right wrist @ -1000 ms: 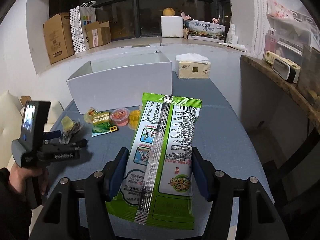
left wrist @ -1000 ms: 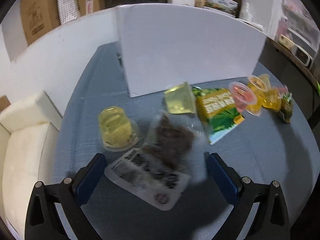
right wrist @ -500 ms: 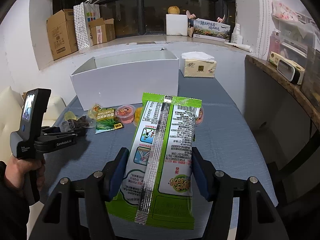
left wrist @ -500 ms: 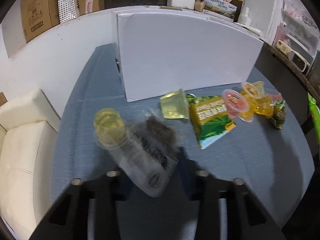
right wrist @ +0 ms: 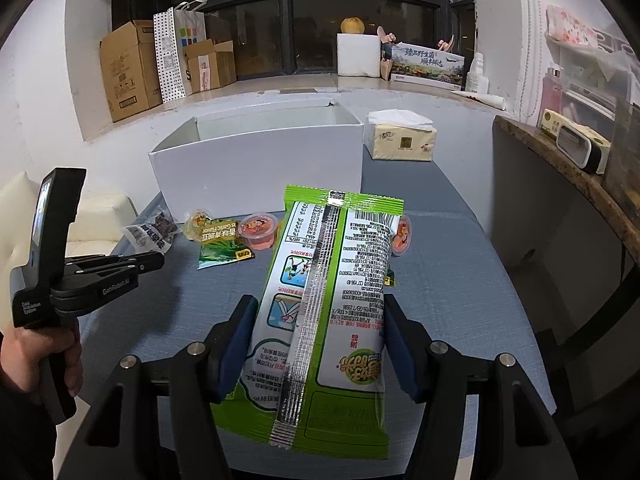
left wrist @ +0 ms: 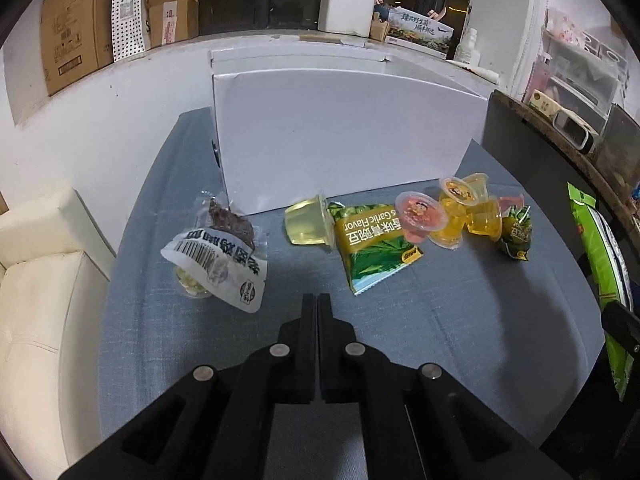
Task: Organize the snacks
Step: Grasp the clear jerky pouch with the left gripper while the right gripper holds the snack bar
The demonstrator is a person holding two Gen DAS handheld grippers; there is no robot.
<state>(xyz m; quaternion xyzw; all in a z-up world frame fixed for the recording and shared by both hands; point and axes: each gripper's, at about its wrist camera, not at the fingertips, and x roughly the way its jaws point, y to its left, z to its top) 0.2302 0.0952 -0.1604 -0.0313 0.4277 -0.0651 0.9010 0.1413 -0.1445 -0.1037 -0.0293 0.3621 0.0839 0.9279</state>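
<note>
While empty, left gripper (left wrist: pixel 317 304) (jaws together) beside jerky packet (left wrist: pixel 224 256)

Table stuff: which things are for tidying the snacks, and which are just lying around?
For the job: white box, green snack bag in the right gripper, jerky packet, garlic-flavor pea packet, jelly cups.

Just lying around: tissue pack, cardboard boxes, paper bag.

A yellow jelly cup (left wrist: pixel 191 282) at the middle left is mostly hidden under the clear snack bag (left wrist: pixel 218 256). The big green bag (left wrist: pixel 604 264) is cut off by the right edge. Small words on the green bag's back (right wrist: pixel 360 264) are too tiny to read.
</note>
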